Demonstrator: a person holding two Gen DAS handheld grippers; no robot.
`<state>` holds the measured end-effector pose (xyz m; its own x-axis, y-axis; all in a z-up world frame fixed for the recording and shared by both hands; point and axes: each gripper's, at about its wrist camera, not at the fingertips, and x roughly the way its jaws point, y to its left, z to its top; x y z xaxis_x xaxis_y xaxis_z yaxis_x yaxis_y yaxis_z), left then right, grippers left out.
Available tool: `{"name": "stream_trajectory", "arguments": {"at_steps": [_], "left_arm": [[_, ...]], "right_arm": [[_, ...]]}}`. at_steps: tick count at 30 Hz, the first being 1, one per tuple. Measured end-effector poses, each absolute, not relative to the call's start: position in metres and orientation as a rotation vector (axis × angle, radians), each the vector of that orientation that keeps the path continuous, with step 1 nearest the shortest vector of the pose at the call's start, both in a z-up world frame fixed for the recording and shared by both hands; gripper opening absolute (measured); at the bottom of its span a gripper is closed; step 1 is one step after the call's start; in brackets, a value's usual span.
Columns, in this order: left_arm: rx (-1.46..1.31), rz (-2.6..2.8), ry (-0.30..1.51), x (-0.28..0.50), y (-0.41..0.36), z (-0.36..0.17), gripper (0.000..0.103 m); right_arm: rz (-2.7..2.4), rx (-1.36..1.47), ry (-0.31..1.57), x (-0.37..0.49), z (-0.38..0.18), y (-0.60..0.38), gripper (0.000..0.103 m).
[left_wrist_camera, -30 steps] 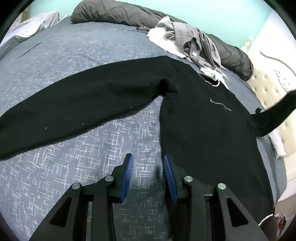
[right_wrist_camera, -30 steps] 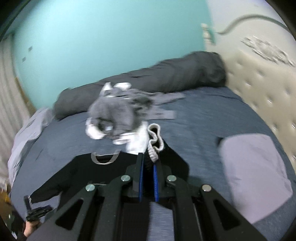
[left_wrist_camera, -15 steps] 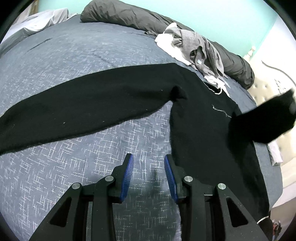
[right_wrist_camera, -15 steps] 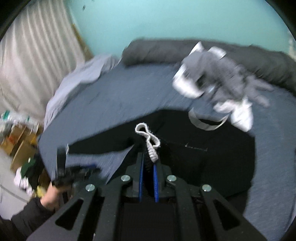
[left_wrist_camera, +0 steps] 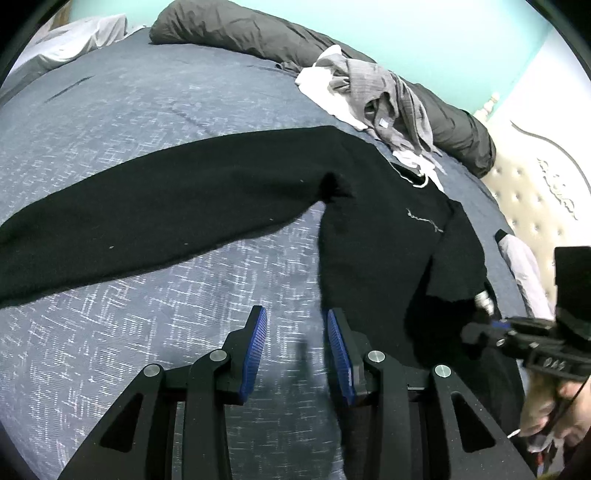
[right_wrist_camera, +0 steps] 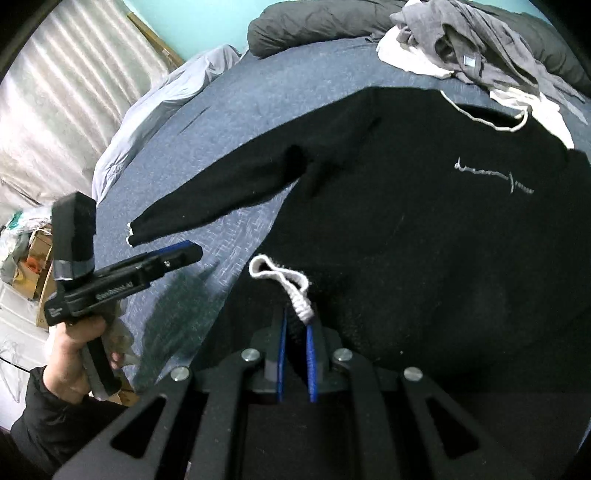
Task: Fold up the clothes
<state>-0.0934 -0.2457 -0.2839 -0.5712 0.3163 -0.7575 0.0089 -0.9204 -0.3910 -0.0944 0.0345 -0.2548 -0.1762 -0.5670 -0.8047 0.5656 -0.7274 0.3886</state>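
A black sweater (left_wrist_camera: 369, 236) with a small chest script lies flat on the blue-grey bed cover (left_wrist_camera: 147, 122). One sleeve (left_wrist_camera: 155, 206) stretches out to the left. My left gripper (left_wrist_camera: 294, 321) hovers open over the cover, just beside the sweater's side edge, with nothing between its blue pads. My right gripper (right_wrist_camera: 295, 325) is shut on the other sleeve's white-trimmed cuff (right_wrist_camera: 291, 284), held low over the sweater's body (right_wrist_camera: 424, 240). That sleeve lies folded across the chest. From the left wrist view the right gripper (left_wrist_camera: 480, 332) shows at the right edge. A hand holds the left gripper (right_wrist_camera: 184, 253).
A heap of grey and white clothes (left_wrist_camera: 376, 92) lies beyond the collar, in front of a rolled dark grey duvet (left_wrist_camera: 258, 33). A tufted headboard (left_wrist_camera: 535, 192) stands at the right, a pale sheet (left_wrist_camera: 74, 40) at the far left. Curtains and floor clutter (right_wrist_camera: 29, 251) border the bed.
My right gripper has swung the sleeve cuff from the far right inward and down over the sweater's body. The left gripper has barely moved and stays open.
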Motion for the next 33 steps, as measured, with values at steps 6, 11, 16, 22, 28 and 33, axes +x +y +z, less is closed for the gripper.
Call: {"name": "stream_trajectory", "arguments": {"at_steps": [6,11,16,22,28,33], "left_arm": [[-1.346,2.547,-0.498,-0.096,-0.229,-0.282,0.038],[-1.329,2.505,-0.446,-0.098,-0.208,-0.278,0.038],[-1.347,2.447,-0.382,-0.103,-0.183,-0.281,0.038],[-1.383,2.391,-0.305,-0.108,-0.151,-0.292,0.038],[-1.385,2.388,-0.264,-0.116,-0.130,-0.295,0.038],[-1.407,2.381,-0.236,-0.122,-0.119,-0.304,0.038]], "right_arm": [[-2.012,1.415,0.058,-0.096,-0.270,0.037,0.030],[-2.058,1.353,0.016,-0.102,-0.251,0.076,0.046],[-2.184,1.371,-0.002,-0.125,-0.237,0.140,0.046],[-2.314,1.419,-0.062,-0.145,-0.239,0.210,0.046],[-2.428,1.461,-0.068,-0.155,-0.251,0.266,0.046],[-2.486,1.507,-0.036,-0.167,-0.264,0.298,0.046]]}}
